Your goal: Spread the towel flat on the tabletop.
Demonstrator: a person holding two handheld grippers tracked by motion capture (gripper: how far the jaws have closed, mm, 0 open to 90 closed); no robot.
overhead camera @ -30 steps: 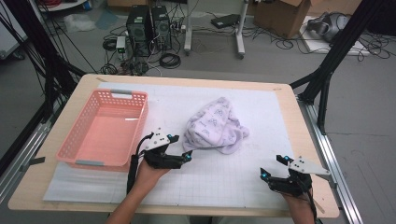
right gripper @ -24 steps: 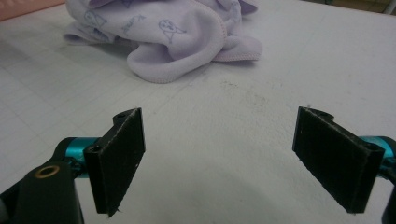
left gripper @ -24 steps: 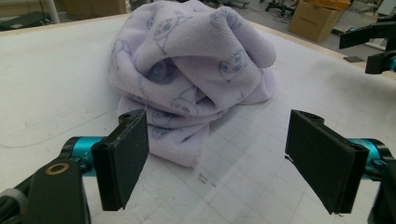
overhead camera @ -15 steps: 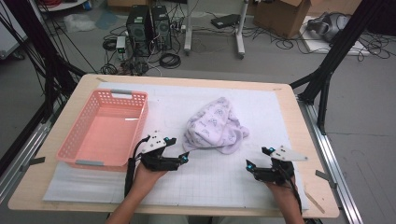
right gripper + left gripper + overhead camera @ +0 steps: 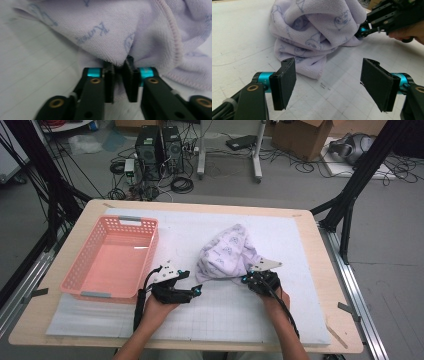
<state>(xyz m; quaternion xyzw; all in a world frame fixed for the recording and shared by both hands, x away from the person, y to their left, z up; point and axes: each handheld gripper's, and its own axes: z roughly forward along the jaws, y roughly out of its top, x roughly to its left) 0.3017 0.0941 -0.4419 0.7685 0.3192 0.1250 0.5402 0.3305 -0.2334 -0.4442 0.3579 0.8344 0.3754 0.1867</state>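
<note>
On the counter: a white mat (image 5: 280,245) covers most of the counter (image 5: 320,270).
Towel: a soft purple towel (image 5: 227,255) lies bunched up near the middle of the mat, just right of the basket.
Towel shape: it is a crumpled heap. The heap runs a bit longer from its near edge up to its far edge, with a small peak at the far end.
Right tongs: the right tongs (image 5: 121,72) are at the near right edge of the towel. The jaws are close together and pinch a fold of towel between them.
Left tongs: the left tongs (image 5: 328,80) sit low over the mat, just beside the near left edge of the towel. The jaws are wide apart and hold nothing. They point at the towel.
Basket: a pink basket (image 5: 85,265) sits on the left side of the counter.
</note>
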